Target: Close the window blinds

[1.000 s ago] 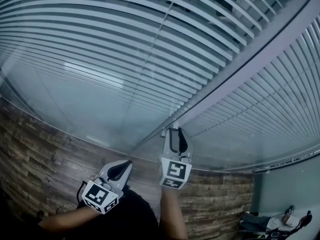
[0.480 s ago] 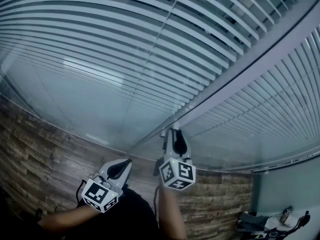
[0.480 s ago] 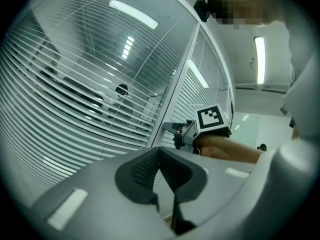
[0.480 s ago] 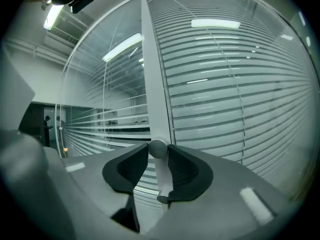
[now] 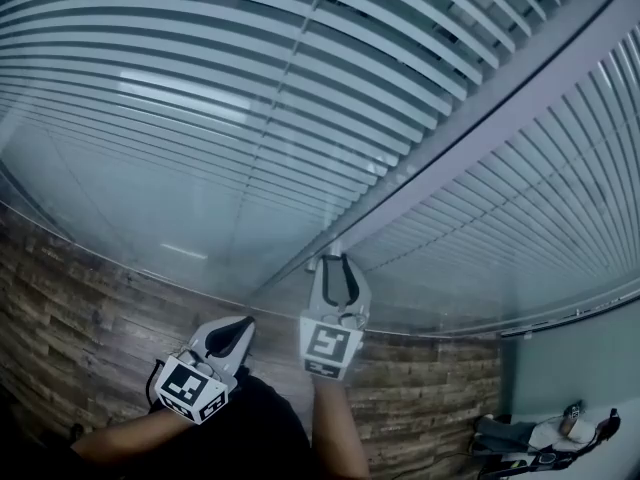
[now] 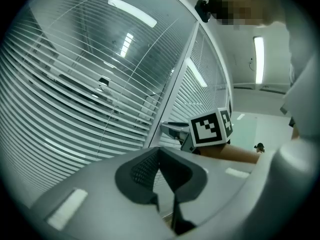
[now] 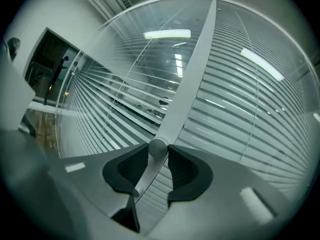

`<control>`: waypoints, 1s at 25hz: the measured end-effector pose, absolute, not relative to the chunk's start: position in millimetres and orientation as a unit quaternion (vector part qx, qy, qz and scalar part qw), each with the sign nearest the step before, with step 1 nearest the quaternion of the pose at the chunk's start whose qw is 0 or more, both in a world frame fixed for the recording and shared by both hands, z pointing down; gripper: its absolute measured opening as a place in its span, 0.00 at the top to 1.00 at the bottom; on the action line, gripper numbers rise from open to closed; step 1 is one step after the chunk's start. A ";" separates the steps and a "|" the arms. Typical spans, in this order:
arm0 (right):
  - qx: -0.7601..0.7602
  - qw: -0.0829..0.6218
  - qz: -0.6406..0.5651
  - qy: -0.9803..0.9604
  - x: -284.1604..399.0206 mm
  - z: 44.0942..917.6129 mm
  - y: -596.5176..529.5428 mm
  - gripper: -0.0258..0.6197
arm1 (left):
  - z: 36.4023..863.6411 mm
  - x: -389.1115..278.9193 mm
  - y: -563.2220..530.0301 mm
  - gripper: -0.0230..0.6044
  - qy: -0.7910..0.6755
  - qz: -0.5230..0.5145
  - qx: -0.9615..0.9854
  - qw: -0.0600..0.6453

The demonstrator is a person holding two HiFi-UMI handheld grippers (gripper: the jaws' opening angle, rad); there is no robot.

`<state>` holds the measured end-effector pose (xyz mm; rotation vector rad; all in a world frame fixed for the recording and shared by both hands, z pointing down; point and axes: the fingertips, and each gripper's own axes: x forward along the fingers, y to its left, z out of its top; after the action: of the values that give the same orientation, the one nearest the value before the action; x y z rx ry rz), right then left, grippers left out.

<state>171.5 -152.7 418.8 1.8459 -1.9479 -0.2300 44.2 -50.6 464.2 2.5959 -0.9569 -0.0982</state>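
Note:
Slatted window blinds (image 5: 250, 88) hang behind glass on both sides of a grey frame post (image 5: 480, 128). In the right gripper view a small round knob (image 7: 158, 146) on a thin rod (image 7: 144, 178) sits low on the post (image 7: 192, 74), and my right gripper (image 7: 159, 151) is shut on it, both pads touching its sides. From the head view the right gripper (image 5: 335, 260) points up at the foot of the post. My left gripper (image 5: 240, 326) hangs lower left, clear of the glass, its jaws (image 6: 160, 151) shut with nothing held. The slats stand partly open.
A wood-look wall panel (image 5: 80, 298) runs below the window. Some things lie on the floor at the bottom right (image 5: 550, 433). The right gripper's marker cube (image 6: 210, 128) shows in the left gripper view, close to the post.
The right gripper has shifted slightly left and its marker cube has turned a little at the foot of the post. The left gripper has hardly moved.

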 end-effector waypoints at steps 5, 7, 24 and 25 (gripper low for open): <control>0.678 0.138 -0.006 -0.722 173.7 415.1 -150.4 0.73 | 461.5 48.2 -45.0 0.96 -0.333 -0.035 0.924 0.183; 0.682 0.092 0.031 -0.725 174.5 414.5 -147.3 0.69 | 462.1 46.2 -43.4 0.96 -0.335 -0.034 0.923 0.186; 0.663 0.175 -0.021 -0.728 175.9 418.7 -159.4 0.75 | 471.2 37.9 -51.1 0.96 -0.349 -0.028 0.915 0.198; 0.659 0.183 -0.027 -0.729 175.2 418.6 -159.2 0.75 | 470.8 39.3 -50.1 0.96 -0.348 -0.028 0.916 0.197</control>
<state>175.2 -159.2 418.6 1.8591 -2.0567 -0.0762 39.3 -50.1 470.8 2.5637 -0.9751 -0.0776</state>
